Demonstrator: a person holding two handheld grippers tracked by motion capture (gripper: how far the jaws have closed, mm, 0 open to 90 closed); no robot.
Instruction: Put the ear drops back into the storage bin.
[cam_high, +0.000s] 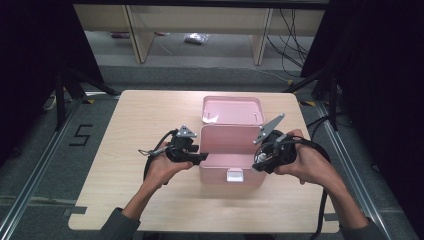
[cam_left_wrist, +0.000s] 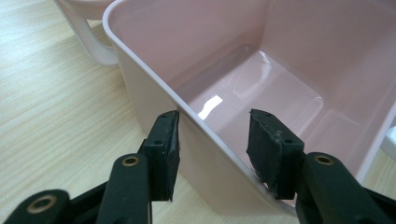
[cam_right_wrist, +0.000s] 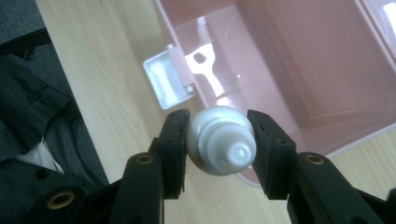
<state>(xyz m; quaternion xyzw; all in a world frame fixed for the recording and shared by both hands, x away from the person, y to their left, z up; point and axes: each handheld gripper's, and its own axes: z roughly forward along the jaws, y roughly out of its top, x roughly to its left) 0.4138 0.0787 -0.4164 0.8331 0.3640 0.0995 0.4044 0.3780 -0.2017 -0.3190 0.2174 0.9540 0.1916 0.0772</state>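
A light wooden table (cam_high: 135, 150) bears a pink plastic box (cam_high: 230, 165) near its centre, open, with its lid (cam_high: 232, 110) folded back toward twelve o'clock; the box's white front latch (cam_high: 235, 175) faces six o'clock; the floor at nine o'clock carries a taped mark that reads like a 5 (cam_high: 81, 135); the surroundings to left and right are black and unreadable. The left gripper (cam_high: 200, 157) sits at nine o'clock of the box; in the left gripper view its jaws stand about half open astride the box's side wall (cam_left_wrist: 205, 140), one pad outside, one inside, neither clearly pressing. The right gripper (cam_high: 257, 165) hovers at three o'clock over the box's corner, jaws clamped on a small white ribbed-capped bottle (cam_right_wrist: 220, 140); its body is hidden behind the cap, and no label is legible.
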